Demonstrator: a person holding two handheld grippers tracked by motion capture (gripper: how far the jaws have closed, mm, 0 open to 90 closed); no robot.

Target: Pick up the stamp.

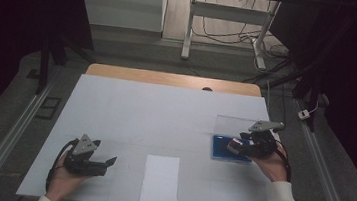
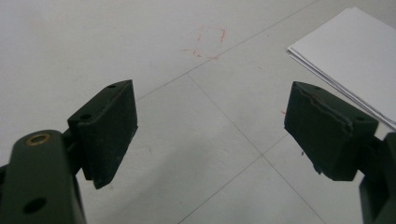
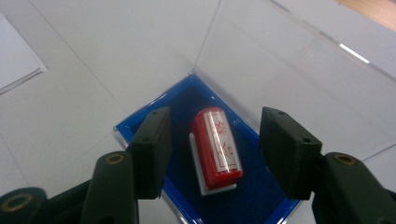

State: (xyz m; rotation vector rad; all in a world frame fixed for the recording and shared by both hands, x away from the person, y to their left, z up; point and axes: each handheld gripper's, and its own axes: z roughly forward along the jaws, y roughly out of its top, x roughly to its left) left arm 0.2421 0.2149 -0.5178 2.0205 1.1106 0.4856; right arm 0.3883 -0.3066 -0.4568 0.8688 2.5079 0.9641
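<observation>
Left gripper (image 1: 109, 162): nearest the person, low over the bare white table (image 1: 130, 110); jaws wide apart with nothing between them.
Paper stack (image 1: 160, 180): just to its right, at the near edge, untouched.
Right gripper (image 3: 212, 154): poised over the blue-lined case (image 3: 187, 102), jaws apart and straddling the red stamp (image 3: 218, 149); the pads do not touch it.
Stamp, place: lying on its side in the blue tray, between the two pads, a little ahead of them.
Stamp, long axis: runs away from the gripper, roughly along the jaws, so the pads face its long flanks.
Stamp, heading: rounded end points toward the case's upright clear lid (image 3: 289, 70).
Nearer hand: the right, by far.
</observation>
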